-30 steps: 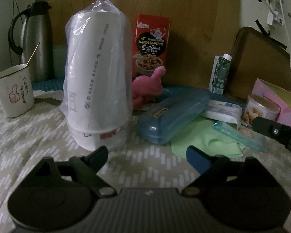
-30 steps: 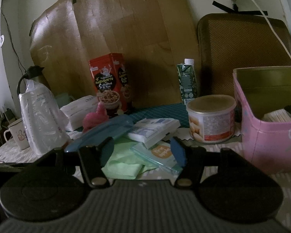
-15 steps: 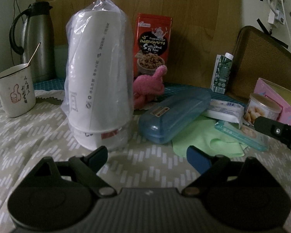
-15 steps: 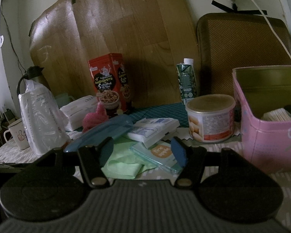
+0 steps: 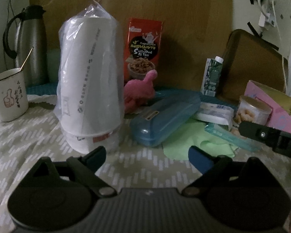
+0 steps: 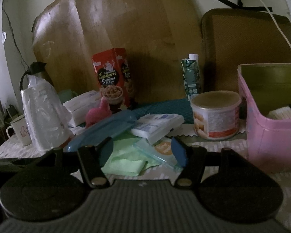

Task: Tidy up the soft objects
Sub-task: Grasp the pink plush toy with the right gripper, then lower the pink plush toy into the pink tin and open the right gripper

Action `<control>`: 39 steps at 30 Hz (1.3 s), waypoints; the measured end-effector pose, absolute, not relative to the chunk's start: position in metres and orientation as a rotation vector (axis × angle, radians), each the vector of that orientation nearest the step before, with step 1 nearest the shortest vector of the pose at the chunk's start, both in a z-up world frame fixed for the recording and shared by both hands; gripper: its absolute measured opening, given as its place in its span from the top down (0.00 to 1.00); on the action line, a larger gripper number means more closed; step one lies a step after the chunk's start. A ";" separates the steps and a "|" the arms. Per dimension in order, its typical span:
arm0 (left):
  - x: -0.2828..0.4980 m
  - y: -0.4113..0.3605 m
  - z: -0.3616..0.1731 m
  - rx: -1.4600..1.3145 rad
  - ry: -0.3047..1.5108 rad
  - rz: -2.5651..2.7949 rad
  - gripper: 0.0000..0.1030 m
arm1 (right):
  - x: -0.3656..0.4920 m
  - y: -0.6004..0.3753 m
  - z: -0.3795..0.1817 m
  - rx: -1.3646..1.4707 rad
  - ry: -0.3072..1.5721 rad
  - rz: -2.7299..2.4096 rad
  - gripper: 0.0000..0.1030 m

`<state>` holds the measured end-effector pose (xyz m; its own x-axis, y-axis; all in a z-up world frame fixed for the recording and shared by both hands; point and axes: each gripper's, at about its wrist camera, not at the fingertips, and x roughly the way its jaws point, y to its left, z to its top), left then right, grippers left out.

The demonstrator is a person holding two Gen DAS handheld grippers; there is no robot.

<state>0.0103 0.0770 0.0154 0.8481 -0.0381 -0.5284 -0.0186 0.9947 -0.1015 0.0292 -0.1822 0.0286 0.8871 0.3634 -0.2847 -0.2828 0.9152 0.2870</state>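
A pink plush toy (image 5: 140,93) sits behind a blue plastic case (image 5: 164,116); it also shows in the right wrist view (image 6: 99,112). A light green cloth (image 5: 194,141) lies flat in front of the case, also seen in the right wrist view (image 6: 124,159). White tissue packs (image 6: 157,126) and a thin teal packet (image 6: 163,149) lie on it. My left gripper (image 5: 147,155) is open and empty, just short of the case. My right gripper (image 6: 143,149) is open and empty, right over the cloth and packet.
A bagged stack of white cups (image 5: 91,89) stands at left, with a mug (image 5: 9,95) and a steel jug (image 5: 31,48) behind. A red snack box (image 5: 143,48), a green carton (image 6: 191,77), a biscuit tin (image 6: 215,114) and a pink box (image 6: 271,120) stand around.
The left gripper has shifted slightly, so the scene has slid a little in its view. The right gripper view is almost unchanged. Both stay open.
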 end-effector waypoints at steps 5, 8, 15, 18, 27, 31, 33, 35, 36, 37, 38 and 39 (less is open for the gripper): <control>0.006 0.079 0.017 -0.116 0.534 -0.025 0.07 | 0.030 -0.184 0.028 0.243 0.340 0.344 0.33; 0.004 0.080 0.019 -0.119 0.518 -0.023 0.07 | 0.029 -0.183 0.029 0.243 0.333 0.340 0.34; -0.001 0.086 0.022 -0.157 0.481 0.008 0.07 | 0.056 -0.174 0.066 0.229 0.291 0.408 0.34; 0.001 0.086 0.021 -0.163 0.490 0.008 0.07 | 0.097 -0.149 0.097 0.179 0.352 0.513 0.33; -0.001 0.083 0.021 -0.148 0.475 0.016 0.07 | 0.213 -0.067 0.098 0.174 0.630 0.536 0.32; -0.002 0.083 0.021 -0.153 0.472 0.017 0.07 | 0.235 -0.051 0.082 0.227 0.751 0.563 0.59; -0.001 0.083 0.021 -0.153 0.471 0.017 0.07 | 0.230 -0.054 0.088 0.248 0.739 0.559 0.76; -0.001 0.083 0.021 -0.151 0.468 0.018 0.07 | 0.220 -0.061 0.097 0.273 0.717 0.574 0.92; -0.001 0.083 0.022 -0.150 0.466 0.018 0.07 | 0.211 -0.068 0.105 0.284 0.688 0.574 0.92; -0.002 0.083 0.022 -0.150 0.464 0.019 0.07 | 0.204 -0.073 0.113 0.284 0.654 0.576 0.92; -0.002 0.083 0.022 -0.150 0.462 0.018 0.07 | 0.192 -0.081 0.121 0.287 0.612 0.581 0.92; -0.003 0.084 0.022 -0.152 0.460 0.019 0.07 | 0.180 -0.091 0.129 0.293 0.571 0.584 0.92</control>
<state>-0.0027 0.0835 0.0221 0.8959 -0.0159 -0.4439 -0.0528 0.9885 -0.1420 0.1797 -0.0908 0.1292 0.6865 0.5921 -0.4221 -0.4352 0.7996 0.4139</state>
